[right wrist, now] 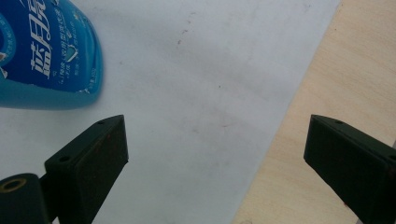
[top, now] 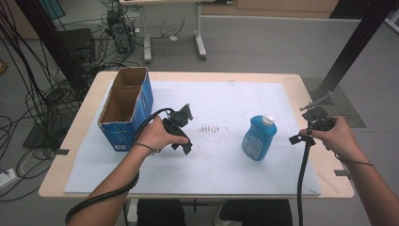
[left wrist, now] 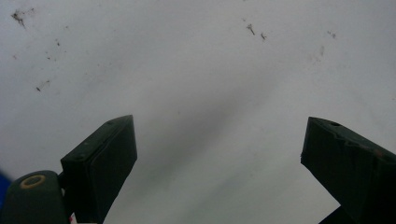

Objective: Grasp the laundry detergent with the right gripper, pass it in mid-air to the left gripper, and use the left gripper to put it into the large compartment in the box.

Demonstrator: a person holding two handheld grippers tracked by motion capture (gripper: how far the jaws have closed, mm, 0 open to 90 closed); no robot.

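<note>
Nearest the high camera: two forearms coming in from the bottom edge, each hand on a gripper. Right gripper (top: 314, 123) sits over the table's right edge, jaws wide apart with nothing between them; its own view looks down on white sheet and bare wood. The blue detergent bottle (top: 259, 137) with white cap stands upright on the white sheet (top: 226, 169), just left of that gripper, not touched. Left gripper (top: 181, 132) hovers mid-table, jaws also apart and empty over scuffed white sheet. Open blue cardboard box (top: 126, 109) stands at the left, well apart from the bottle.

Step, my read: approach before grasp. Next move needs the right gripper swung in toward the bottle, jaws straddling its body, then closing.

Light wooden table (top: 329, 183); grey floor, cable tangle (top: 33, 94) at left, another desk frame behind.
</note>
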